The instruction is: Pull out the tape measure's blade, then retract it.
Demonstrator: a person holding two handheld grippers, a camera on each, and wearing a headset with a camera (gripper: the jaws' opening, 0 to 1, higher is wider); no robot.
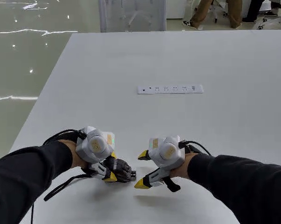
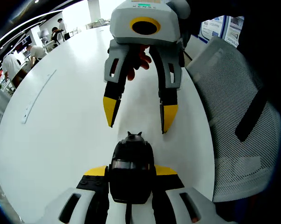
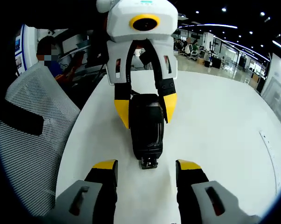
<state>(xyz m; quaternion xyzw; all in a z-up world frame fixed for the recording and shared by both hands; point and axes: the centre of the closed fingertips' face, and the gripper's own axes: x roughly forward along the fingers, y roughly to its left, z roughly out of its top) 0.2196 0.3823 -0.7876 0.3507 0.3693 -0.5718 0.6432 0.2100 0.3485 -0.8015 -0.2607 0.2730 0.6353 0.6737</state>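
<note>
A black tape measure [image 1: 121,170] rests near the front edge of the white table [image 1: 201,60]. My left gripper [image 1: 113,167] is shut on its body, one yellow tip on each side. In the left gripper view the case [image 2: 131,170] sits between my own jaws, its blade end pointing away. My right gripper [image 1: 141,169] faces it from the right, open, with nothing between its fingers. In the right gripper view the blade hook [image 3: 148,162] lies just ahead of the open right gripper [image 3: 147,167], short of the gap. No blade is drawn out.
A white power strip [image 1: 170,89] lies mid-table, well beyond the grippers. A grey mesh chair [image 2: 233,116] stands behind the front edge. People's legs [image 1: 215,11] and chairs are past the far end. The table drops off to the left onto glossy floor [image 1: 19,70].
</note>
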